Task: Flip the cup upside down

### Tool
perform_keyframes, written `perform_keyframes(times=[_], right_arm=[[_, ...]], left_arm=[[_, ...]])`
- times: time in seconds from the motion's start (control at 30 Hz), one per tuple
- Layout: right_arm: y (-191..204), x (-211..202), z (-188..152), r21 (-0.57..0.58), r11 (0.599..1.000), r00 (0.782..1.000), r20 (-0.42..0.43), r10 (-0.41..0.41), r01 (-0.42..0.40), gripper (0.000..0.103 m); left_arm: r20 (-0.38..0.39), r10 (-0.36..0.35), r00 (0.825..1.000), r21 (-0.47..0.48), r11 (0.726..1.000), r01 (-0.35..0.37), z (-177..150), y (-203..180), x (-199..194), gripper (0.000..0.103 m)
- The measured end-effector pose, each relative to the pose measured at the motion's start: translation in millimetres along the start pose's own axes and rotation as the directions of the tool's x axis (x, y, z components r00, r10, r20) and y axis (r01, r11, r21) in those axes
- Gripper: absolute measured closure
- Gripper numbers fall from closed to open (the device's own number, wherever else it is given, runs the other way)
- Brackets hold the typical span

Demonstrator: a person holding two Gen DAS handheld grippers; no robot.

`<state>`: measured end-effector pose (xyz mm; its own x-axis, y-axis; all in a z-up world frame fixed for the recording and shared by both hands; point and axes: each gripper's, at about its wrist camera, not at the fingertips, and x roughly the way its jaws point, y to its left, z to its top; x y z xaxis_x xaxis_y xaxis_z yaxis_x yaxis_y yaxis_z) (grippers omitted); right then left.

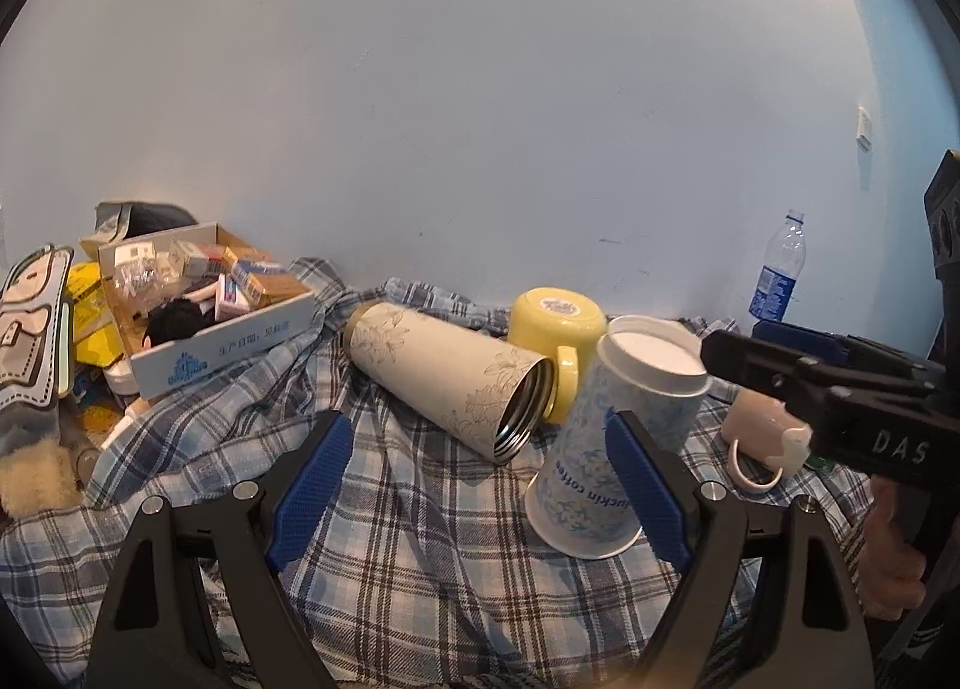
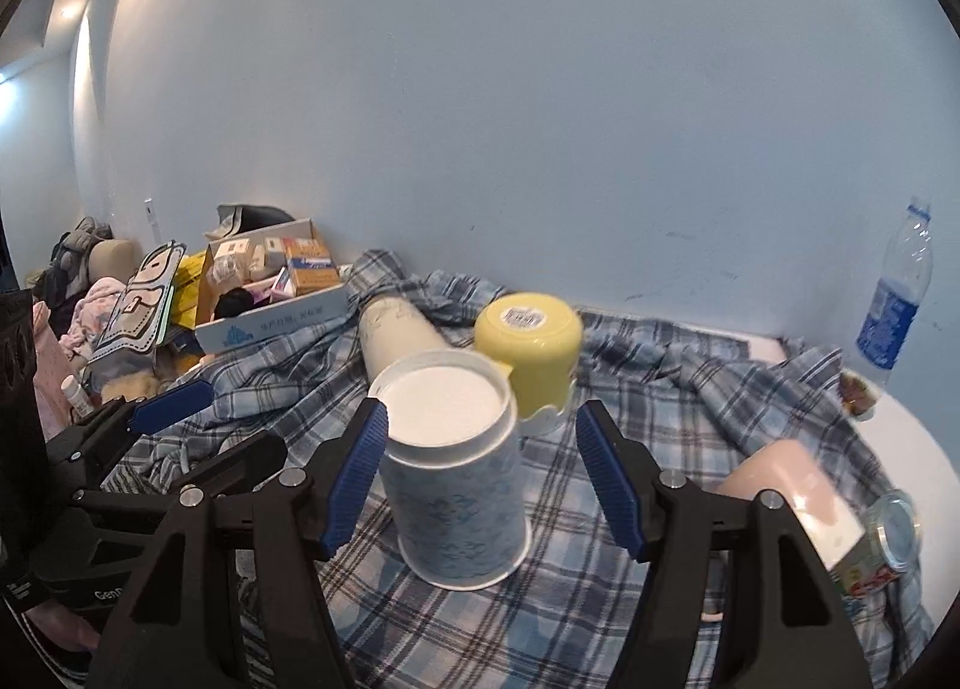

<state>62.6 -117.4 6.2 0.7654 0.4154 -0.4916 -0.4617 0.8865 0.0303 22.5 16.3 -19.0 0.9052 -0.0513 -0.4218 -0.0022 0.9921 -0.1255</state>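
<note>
A blue-patterned white paper coffee cup (image 1: 606,443) stands upside down on the plaid cloth, rim down, white base up; it also shows in the right wrist view (image 2: 456,473). My left gripper (image 1: 474,485) is open, its right pad beside the cup. My right gripper (image 2: 483,476) is open around the cup, its left pad close to the cup's wall; I cannot tell if it touches. The right gripper's body (image 1: 840,407) reaches in from the right in the left wrist view. The left gripper (image 2: 150,419) shows at the left in the right wrist view.
A cream flask (image 1: 450,377) lies on its side behind the cup. A yellow mug (image 1: 558,329) stands upside down beside it. A pink mug (image 1: 762,437) lies at the right. A cardboard box (image 1: 222,341) of small items sits back left. A water bottle (image 1: 777,269) stands by the wall.
</note>
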Motion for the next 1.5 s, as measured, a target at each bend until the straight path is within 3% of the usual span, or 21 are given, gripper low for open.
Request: perform_keyframes(times=[0.27,0.33,0.37,0.47,0.57,0.73,0.9,1.5], right_arm=[[-24,-41,-16,0.003,0.997,0.994,0.078,-0.071,0.071,0.033],[-30,-50,-23,-0.003,0.995,0.989,0.116,-0.094,0.095,0.02],[-33,-55,-27,-0.001,0.994,0.983,0.147,-0.109,0.11,0.011],[-41,-65,-37,0.023,0.99,0.962,0.236,-0.139,0.138,0.0],[-41,-66,-41,0.016,0.987,0.948,0.274,-0.16,0.162,0.0],[-37,-65,-46,-0.015,0.987,0.954,0.262,-0.148,0.157,0.0],[-30,-71,-50,-0.045,0.983,0.943,0.293,-0.159,0.179,0.0],[-33,-66,-51,-0.039,0.982,0.947,0.273,-0.167,0.185,0.0]], left_arm=[[0.162,-0.046,0.986,0.109,0.994,0.028,-1,-24,-33,0.015],[0.194,-0.052,0.98,0.116,0.993,0.029,0,-25,-39,0.013],[0.207,-0.054,0.977,0.118,0.992,0.03,1,-26,-41,0.003],[0.236,-0.064,0.97,0.114,0.993,0.037,2,-25,-47,0.0],[0.238,-0.051,0.97,0.103,0.994,0.027,3,-24,-48,0.0],[0.251,-0.036,0.967,0.08,0.997,0.016,3,-19,-51,0.0],[0.249,-0.032,0.968,0.088,0.996,0.011,3,-20,-50,0.0],[0.224,-0.022,0.974,0.068,0.998,0.006,3,-15,-45,0.0]])
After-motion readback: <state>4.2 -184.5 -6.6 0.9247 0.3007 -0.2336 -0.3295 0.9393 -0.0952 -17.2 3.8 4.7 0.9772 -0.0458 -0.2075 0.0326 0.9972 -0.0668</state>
